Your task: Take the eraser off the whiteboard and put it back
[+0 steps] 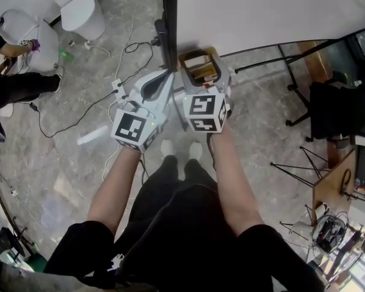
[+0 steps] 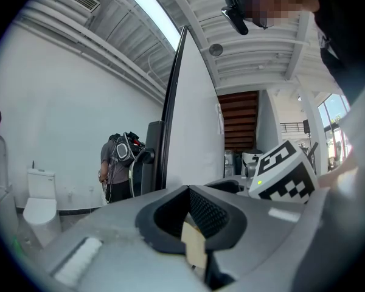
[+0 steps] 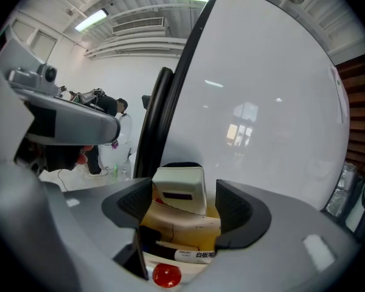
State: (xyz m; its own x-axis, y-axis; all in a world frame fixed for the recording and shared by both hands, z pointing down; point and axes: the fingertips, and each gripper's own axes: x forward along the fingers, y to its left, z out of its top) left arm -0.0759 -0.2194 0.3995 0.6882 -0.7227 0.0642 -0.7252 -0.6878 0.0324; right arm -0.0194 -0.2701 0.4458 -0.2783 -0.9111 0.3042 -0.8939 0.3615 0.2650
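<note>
The right claw [image 3: 182, 207] is open, one jaw on each side of the eraser [image 3: 181, 190]. The eraser stands upright in a tan tray [image 3: 170, 225] at the foot of the whiteboard [image 3: 261, 102]. A thin strip of tray shows between the eraser and the right-hand jaw. On the other side I cannot tell whether the jaw touches it. Nearer the camera in the same tray lie a white marker [image 3: 198, 255] and a small red round thing [image 3: 166, 275].

The left claw [image 2: 188, 215] is closed with nothing between its jaws, and hangs just beside the right one, off the board's dark edge.

From the head view both claws [image 1: 153, 89] [image 1: 202, 72] reach out ahead of the person's legs, and the tray's rim [image 1: 198, 55] sits against the whiteboard [image 1: 280, 11]. The floor [image 1: 67, 163] is grey, marble-patterned stone with cables [image 1: 79, 117] trailing over it. A white toilet [image 1: 79, 8] stands at the far left, another person [image 1: 12, 81] is at the left edge, and a black chair [image 1: 344, 111] is on the right.
</note>
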